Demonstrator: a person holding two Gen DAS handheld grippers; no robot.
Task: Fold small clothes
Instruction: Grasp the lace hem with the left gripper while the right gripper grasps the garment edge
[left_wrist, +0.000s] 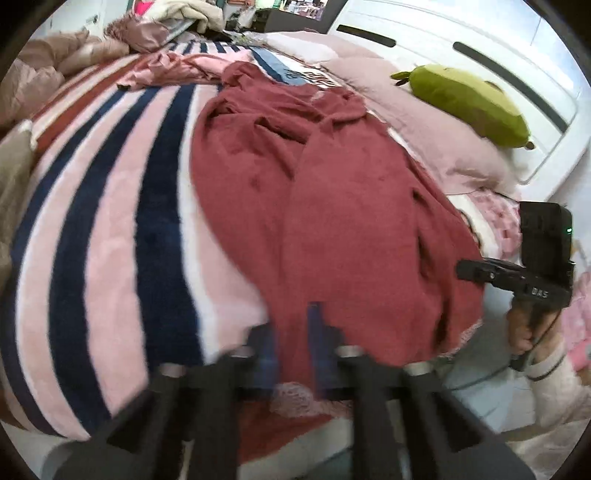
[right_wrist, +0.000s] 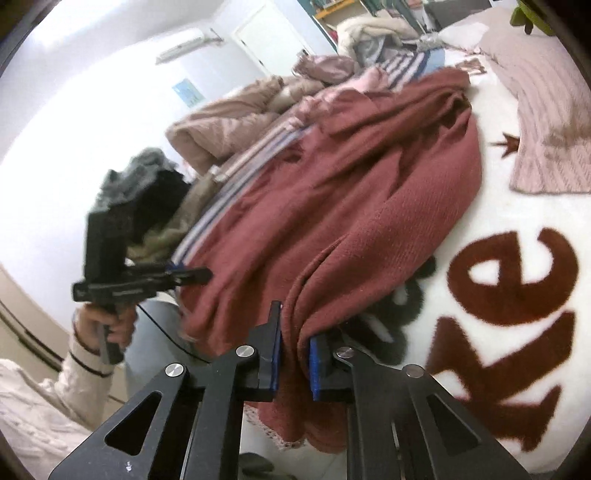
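Both claws (left_wrist: 291, 343) (right_wrist: 293, 354) clamped on red garment (left_wrist: 332, 206) | striped blanket (left_wrist: 110, 229) (bed) | white walls (right_wrist: 74, 92)

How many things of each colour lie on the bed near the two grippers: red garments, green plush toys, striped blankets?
Red garment: 1
Green plush toy: 1
Striped blanket: 1
Total: 3

L gripper (left_wrist: 291, 332) & R gripper (right_wrist: 293, 347) both angle downward w/ jaws clamped on cloth, each held by a hand (right_wrist: 105, 325) in a white sleeve (right_wrist: 55, 384).
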